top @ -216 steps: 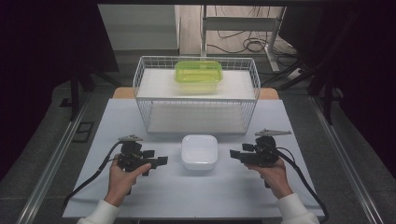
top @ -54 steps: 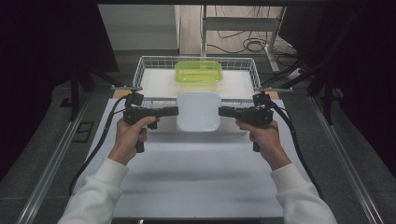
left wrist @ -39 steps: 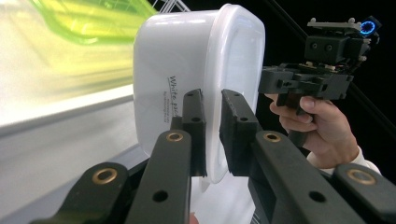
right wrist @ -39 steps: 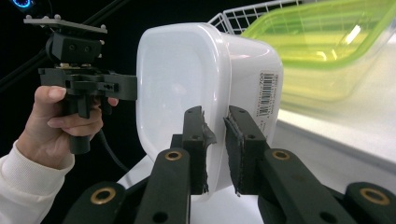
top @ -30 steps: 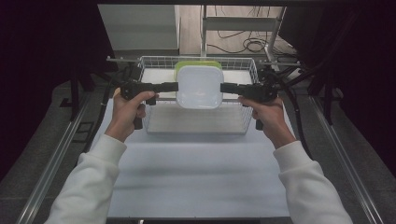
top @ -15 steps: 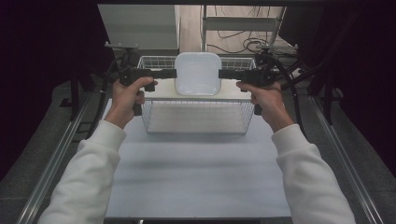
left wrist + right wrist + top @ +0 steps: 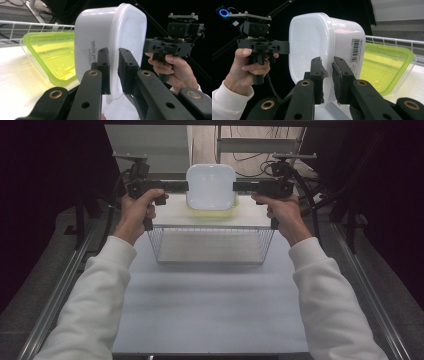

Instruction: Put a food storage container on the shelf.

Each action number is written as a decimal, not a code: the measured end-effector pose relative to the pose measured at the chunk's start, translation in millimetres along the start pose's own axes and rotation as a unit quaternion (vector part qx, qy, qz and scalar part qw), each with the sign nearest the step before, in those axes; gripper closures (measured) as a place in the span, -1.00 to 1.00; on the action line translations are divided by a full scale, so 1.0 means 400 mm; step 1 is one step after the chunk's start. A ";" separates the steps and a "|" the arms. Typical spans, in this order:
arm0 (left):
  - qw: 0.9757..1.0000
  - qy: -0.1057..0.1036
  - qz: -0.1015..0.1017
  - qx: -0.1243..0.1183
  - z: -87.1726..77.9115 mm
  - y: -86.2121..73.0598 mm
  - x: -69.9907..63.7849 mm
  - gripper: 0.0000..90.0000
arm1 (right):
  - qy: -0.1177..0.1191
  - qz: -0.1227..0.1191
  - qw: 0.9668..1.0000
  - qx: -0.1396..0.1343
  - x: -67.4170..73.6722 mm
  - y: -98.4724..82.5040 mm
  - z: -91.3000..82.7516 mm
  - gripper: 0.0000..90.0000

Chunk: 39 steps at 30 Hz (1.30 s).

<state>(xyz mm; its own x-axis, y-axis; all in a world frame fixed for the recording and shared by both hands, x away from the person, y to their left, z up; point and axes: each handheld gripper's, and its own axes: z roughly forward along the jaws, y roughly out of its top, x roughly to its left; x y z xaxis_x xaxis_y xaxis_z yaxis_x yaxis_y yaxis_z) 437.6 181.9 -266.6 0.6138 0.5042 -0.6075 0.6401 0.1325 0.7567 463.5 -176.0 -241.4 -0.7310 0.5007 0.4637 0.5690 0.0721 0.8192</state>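
Both grippers pinch the white tub's (image 7: 210, 186) rim — left gripper (image 7: 182, 186), right gripper (image 7: 238, 186) — above the green container (image 7: 53, 56) in the wire basket (image 7: 212, 245).

Wire basket (image 7: 210, 245) on table (image 7: 210, 315) (green container (image 7: 53, 53) on basket).

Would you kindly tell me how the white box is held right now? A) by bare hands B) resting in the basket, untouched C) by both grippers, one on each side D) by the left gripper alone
C: the left gripper and right gripper each clamp a rim of the white box, held above the green box.
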 end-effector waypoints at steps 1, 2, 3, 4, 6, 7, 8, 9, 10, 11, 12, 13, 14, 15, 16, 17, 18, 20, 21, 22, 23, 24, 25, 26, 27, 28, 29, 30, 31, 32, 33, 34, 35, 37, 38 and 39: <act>1.000 0.001 -0.001 0.000 0.003 0.005 0.003 0.78 | -0.001 0.002 1.000 0.000 -0.006 0.009 0.003 0.73; 1.000 0.002 -0.003 -0.001 0.005 0.009 0.005 0.78 | -0.001 0.002 1.000 0.000 -0.006 0.009 0.003 0.73; 1.000 0.003 -0.005 0.000 0.012 0.020 0.011 0.78 | -0.002 0.001 1.000 -0.001 -0.014 0.017 0.007 0.73; 1.000 0.003 -0.005 0.000 0.012 0.020 0.011 0.78 | -0.002 0.001 1.000 -0.001 -0.014 0.017 0.007 0.73; 1.000 0.006 -0.009 0.003 0.027 0.033 0.023 0.78 | -0.004 0.005 1.000 0.001 -0.032 0.030 0.013 0.73; 1.000 0.007 -0.014 0.004 0.032 0.036 0.029 0.78 | -0.006 0.007 1.000 0.002 -0.039 0.033 0.017 0.73; 1.000 0.007 -0.014 0.004 0.032 0.036 0.029 0.78 | -0.006 0.007 1.000 0.002 -0.039 0.033 0.017 0.73; 1.000 0.009 -0.019 0.005 0.039 0.039 0.038 0.78 | -0.007 0.011 1.000 0.003 -0.046 0.036 0.020 0.73; 1.000 0.010 -0.022 0.006 0.045 0.041 0.046 0.78 | -0.008 0.017 1.000 0.006 -0.056 0.040 0.027 0.73; 1.000 0.013 -0.025 0.008 0.052 0.043 0.054 0.78 | -0.011 0.020 1.000 0.008 -0.065 0.041 0.032 0.72; 0.999 0.015 -0.026 0.010 0.056 0.044 0.057 0.78 | -0.014 0.026 0.999 0.011 -0.075 0.043 0.039 0.72; 0.999 0.017 -0.026 0.014 0.061 0.045 0.063 0.78 | -0.016 0.030 0.999 0.014 -0.082 0.043 0.042 0.72; 0.999 0.019 -0.029 0.016 0.065 0.046 0.067 0.78 | -0.017 0.035 0.999 0.016 -0.090 0.043 0.047 0.72; 0.999 0.022 -0.031 0.017 0.070 0.046 0.072 0.78 | -0.017 0.046 0.999 0.020 -0.104 0.043 0.055 0.72; 0.999 0.022 -0.031 0.017 0.070 0.046 0.072 0.78 | -0.017 0.046 0.999 0.020 -0.104 0.043 0.055 0.72; 0.999 0.020 -0.037 0.016 0.070 0.047 0.076 0.78 | -0.018 0.049 0.998 0.020 -0.108 0.044 0.057 0.72; 0.999 0.019 -0.041 0.015 0.071 0.048 0.079 0.78 | -0.013 0.056 0.998 0.016 -0.113 0.045 0.059 0.72; 0.999 0.019 -0.047 0.015 0.072 0.052 0.082 0.78 | -0.011 0.064 0.998 0.014 -0.118 0.048 0.062 0.72; 0.998 0.018 -0.052 0.016 0.073 0.053 0.085 0.78 | -0.010 0.067 0.998 0.015 -0.121 0.049 0.063 0.72; 0.998 0.014 -0.058 0.017 0.074 0.056 0.089 0.78 | -0.008 0.071 0.997 0.015 -0.124 0.050 0.064 0.72; 0.997 0.012 -0.070 0.019 0.075 0.060 0.097 0.78 | -0.005 0.085 0.996 0.014 -0.131 0.054 0.068 0.72; 0.997 0.012 -0.070 0.019 0.075 0.060 0.097 0.78 | -0.005 0.085 0.996 0.014 -0.131 0.054 0.068 0.72; 0.997 0.010 -0.078 0.019 0.077 0.063 0.102 0.78 | -0.006 0.090 0.996 0.014 -0.132 0.056 0.070 0.71; 0.996 0.009 -0.084 0.019 0.079 0.066 0.106 0.78 | -0.008 0.098 0.995 0.015 -0.136 0.059 0.074 0.71; 0.996 0.008 -0.090 0.018 0.080 0.068 0.111 0.77 | -0.011 0.104 0.994 0.017 -0.138 0.063 0.078 0.70; 0.995 0.004 -0.096 0.018 0.082 0.070 0.116 0.77 | -0.012 0.108 0.994 0.017 -0.141 0.066 0.081 0.69; 0.995 0.000 -0.103 0.018 0.084 0.072 0.121 0.76 | -0.014 0.122 0.992 0.019 -0.149 0.070 0.087 0.68; 0.994 -0.001 -0.108 0.017 0.085 0.073 0.124 0.76 | -0.014 0.122 0.992 0.019 -0.149 0.070 0.087 0.68; 0.993 -0.003 -0.114 0.017 0.087 0.076 0.129 0.75 | -0.015 0.126 0.992 0.020 -0.152 0.072 0.089 0.68; 0.992 -0.005 -0.125 0.014 0.091 0.079 0.137 0.74 | -0.017 0.142 0.989 0.022 -0.160 0.076 0.095 0.67; 0.991 -0.005 -0.131 0.012 0.094 0.080 0.141 0.74 | -0.019 0.145 0.989 0.021 -0.163 0.077 0.098 0.66; 0.991 -0.005 -0.131 0.012 0.094 0.080 0.141 0.73 | -0.019 0.145 0.989 0.021 -0.163 0.077 0.098 0.66; 0.990 -0.006 -0.139 0.009 0.097 0.082 0.145 0.73 | -0.021 0.153 0.988 0.023 -0.166 0.079 0.100 0.65; 0.989 -0.005 -0.150 0.004 0.103 0.086 0.155 0.72 | -0.028 0.168 0.985 0.020 -0.174 0.082 0.108 0.63; 0.989 -0.005 -0.150 0.004 0.103 0.086 0.155 0.71 | -0.028 0.168 0.985 0.020 -0.174 0.082 0.108 0.63; 0.988 -0.003 -0.153 0.004 0.104 0.087 0.159 0.71 | -0.029 0.174 0.984 0.019 -0.177 0.082 0.111 0.63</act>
<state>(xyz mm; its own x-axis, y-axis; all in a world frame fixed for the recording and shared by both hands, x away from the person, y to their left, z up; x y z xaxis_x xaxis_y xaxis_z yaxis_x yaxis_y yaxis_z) 518.0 183.0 -289.1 0.3939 0.4355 -0.8094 0.7998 0.2716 0.5354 550.7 -170.9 -262.2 -0.4672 0.5498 0.6925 0.7950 -0.0815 0.6011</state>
